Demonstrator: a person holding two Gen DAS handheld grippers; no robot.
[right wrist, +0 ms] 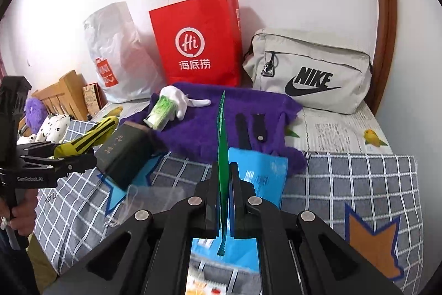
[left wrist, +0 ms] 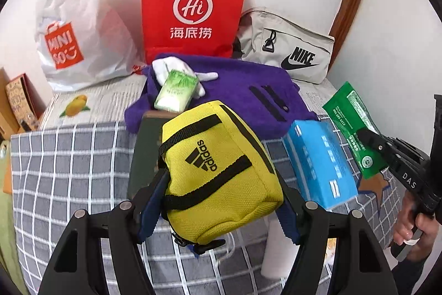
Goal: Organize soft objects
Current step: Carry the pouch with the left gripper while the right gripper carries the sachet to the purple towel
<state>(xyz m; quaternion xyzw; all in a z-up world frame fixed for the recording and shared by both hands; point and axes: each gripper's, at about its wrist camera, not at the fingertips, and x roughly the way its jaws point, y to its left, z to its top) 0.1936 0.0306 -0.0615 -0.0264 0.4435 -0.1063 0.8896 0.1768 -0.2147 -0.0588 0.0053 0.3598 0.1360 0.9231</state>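
Paper bag (right wrist: 197,43) between plastic bag (right wrist: 116,51) and sling bag (right wrist: 312,71), blanket (right wrist: 210,123) in front

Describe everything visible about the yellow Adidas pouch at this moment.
The yellow Adidas pouch is a small boxy bag of coarse woven fabric with black webbing straps, a black logo and a black zipper edge. It is lifted off the checked blanket, clamped between the fingers of the left gripper, logo face toward the camera, tilted. From the right wrist view it shows edge-on, beside a dark box; whether they touch is unclear.
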